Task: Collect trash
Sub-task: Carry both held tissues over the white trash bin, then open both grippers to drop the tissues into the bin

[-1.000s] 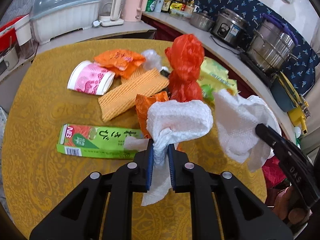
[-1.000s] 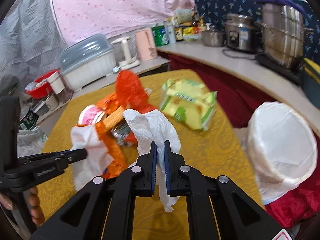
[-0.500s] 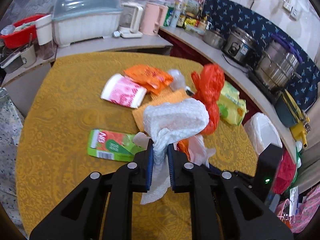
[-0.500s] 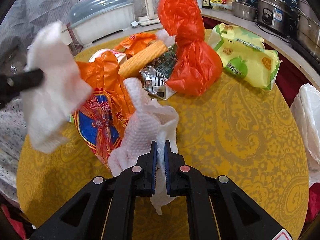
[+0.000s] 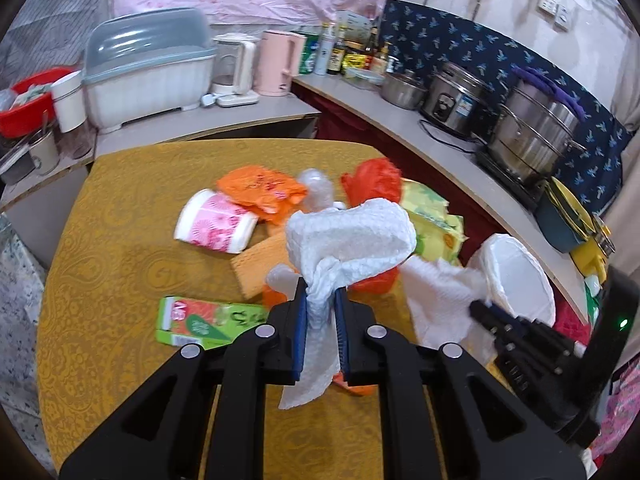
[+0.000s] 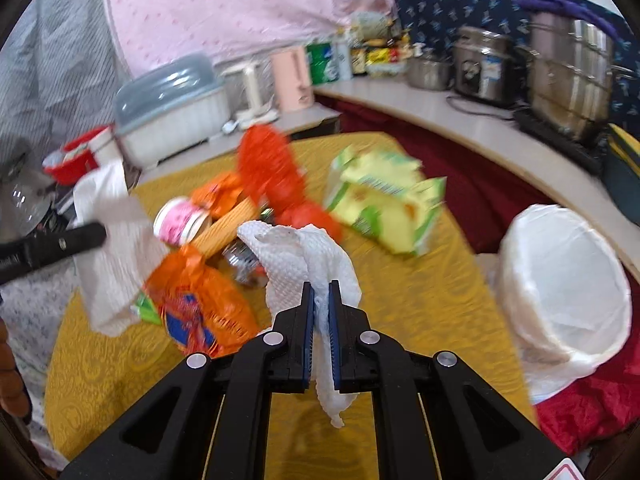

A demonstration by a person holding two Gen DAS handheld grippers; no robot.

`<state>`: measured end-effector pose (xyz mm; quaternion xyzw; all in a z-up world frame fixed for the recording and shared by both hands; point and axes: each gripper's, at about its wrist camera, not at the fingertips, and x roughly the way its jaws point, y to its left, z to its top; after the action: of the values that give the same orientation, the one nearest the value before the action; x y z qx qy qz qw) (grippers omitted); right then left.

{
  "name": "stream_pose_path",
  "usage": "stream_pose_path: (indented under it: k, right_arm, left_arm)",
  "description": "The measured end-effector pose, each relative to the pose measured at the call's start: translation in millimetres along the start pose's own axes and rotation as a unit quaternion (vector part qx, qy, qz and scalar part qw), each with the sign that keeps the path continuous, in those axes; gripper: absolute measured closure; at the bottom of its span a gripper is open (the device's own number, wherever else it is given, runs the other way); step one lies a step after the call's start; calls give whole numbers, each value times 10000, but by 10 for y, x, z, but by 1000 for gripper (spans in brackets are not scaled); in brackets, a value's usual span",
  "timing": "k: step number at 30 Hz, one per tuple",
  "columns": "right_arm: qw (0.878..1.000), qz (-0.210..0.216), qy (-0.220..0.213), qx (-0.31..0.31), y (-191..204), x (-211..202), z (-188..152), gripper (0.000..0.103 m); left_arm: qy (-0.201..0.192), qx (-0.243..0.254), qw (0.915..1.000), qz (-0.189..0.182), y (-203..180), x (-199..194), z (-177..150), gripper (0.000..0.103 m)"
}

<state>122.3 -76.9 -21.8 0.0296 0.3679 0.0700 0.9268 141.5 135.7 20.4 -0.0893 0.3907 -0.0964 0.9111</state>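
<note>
I hold both hand-held grippers tilted down over the yellow table (image 5: 104, 248), side by side, the right one nearer the white-lined trash bin (image 6: 568, 280) that stands just off the table's edge.

I count two crumpled white paper towels, one in each hand-held gripper. On the table lie one red plastic bag (image 6: 276, 176), one yellow-green snack packet (image 6: 384, 208), one pink-patterned paper cup (image 5: 214, 226) on its side, one tan wafer-like piece (image 5: 260, 262), one green and red carton (image 5: 200, 322) and two orange wrappers: one (image 5: 260, 190) at the back, one (image 6: 200, 304) in front.

My left hand-held gripper (image 5: 321, 304) is closed on its paper towel (image 5: 348, 236), which balloons above the pads and trails below them. My right hand-held gripper (image 6: 320, 300) is clamped tight on the other paper towel (image 6: 296, 256), clear of the table.
</note>
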Motion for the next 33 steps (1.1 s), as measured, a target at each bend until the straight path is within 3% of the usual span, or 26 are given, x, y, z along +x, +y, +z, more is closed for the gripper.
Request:
stream_pose_path:
  k: [10,17,24,33]
  right_arm:
    - [9891,-1074,-605,804,-1236,-502,208,96]
    - [9772,-1629,-661,1190,-1983,-566,152,96]
    - [9695,-1864,-592,1476,-2479,-463,92,96]
    - [9663,-1832,-491,1743,-2897,-244,88,96]
  left_arm:
    - [64,718,9950,-697,-1075,294,130,91]
    - [224,1336,9825,-1279,-1999,599,133,91]
    - [503,1765,9702,-1580,-2776,1052,48,91]
    - [851,1990,9623,-1650,-3234,1565,-43,90]
